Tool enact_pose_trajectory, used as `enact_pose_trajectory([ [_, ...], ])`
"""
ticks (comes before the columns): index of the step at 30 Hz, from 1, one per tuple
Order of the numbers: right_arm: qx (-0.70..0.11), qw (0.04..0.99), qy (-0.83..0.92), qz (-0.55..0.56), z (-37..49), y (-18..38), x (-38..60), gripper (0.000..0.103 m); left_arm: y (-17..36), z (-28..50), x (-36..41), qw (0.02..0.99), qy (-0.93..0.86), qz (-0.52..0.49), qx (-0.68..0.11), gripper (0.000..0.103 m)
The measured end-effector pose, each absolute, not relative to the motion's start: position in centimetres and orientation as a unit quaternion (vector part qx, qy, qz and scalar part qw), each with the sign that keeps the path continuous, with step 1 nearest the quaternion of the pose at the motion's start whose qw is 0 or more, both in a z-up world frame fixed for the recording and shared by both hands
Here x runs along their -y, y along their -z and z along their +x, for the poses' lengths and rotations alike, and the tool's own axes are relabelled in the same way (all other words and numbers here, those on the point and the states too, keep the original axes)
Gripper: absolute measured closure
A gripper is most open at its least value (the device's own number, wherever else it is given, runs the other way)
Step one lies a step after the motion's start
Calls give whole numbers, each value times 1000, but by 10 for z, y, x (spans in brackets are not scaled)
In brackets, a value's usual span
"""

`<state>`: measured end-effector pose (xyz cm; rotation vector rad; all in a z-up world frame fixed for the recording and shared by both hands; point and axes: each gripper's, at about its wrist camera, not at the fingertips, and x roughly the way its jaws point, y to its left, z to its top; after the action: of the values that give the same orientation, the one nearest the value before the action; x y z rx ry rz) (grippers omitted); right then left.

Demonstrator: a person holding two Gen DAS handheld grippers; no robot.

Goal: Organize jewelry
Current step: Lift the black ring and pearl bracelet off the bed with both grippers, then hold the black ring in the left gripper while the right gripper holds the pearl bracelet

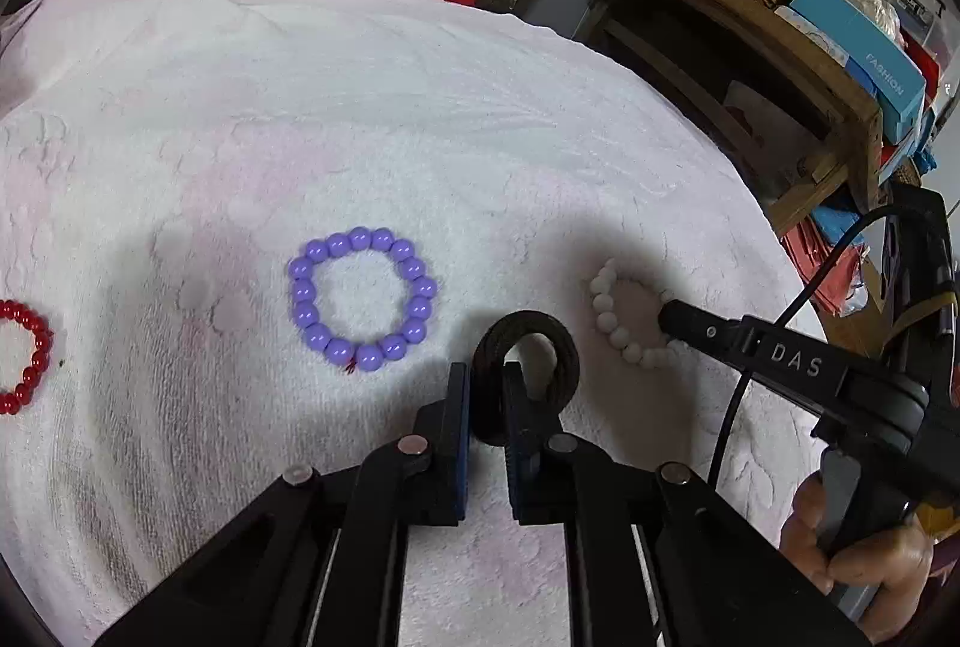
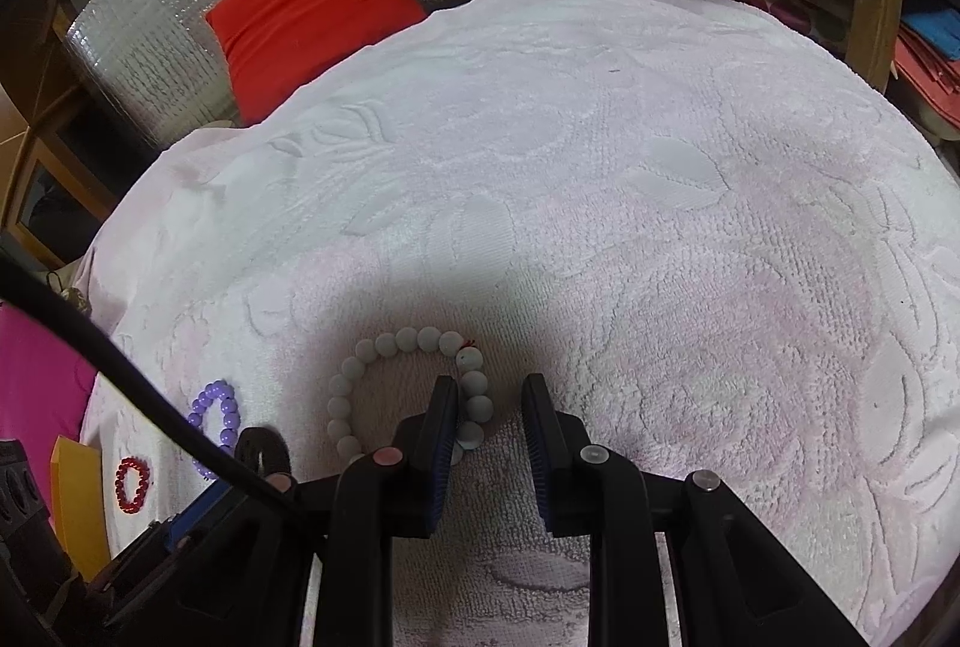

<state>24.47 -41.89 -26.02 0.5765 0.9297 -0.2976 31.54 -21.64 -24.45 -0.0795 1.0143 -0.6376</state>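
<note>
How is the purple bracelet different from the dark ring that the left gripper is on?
The purple bracelet is a loop of glossy round beads; the dark ring is one smooth, matte brown band. The purple bracelet lies flat and untouched on the towel; the dark ring is pinched between the jaws of the left gripper. The purple bracelet also looks wider. Both are closed loops.
</note>
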Motion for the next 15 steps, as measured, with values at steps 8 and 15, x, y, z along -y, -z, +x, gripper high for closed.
enact_pose_trajectory([
  [8, -438, 839, 140, 291, 242, 258, 422, 81, 236, 307, 195, 825, 302, -26, -476, 94],
  [15, -437, 830, 99, 333, 242, 258, 414, 89, 225, 306, 164, 839, 280, -17, -466, 94],
])
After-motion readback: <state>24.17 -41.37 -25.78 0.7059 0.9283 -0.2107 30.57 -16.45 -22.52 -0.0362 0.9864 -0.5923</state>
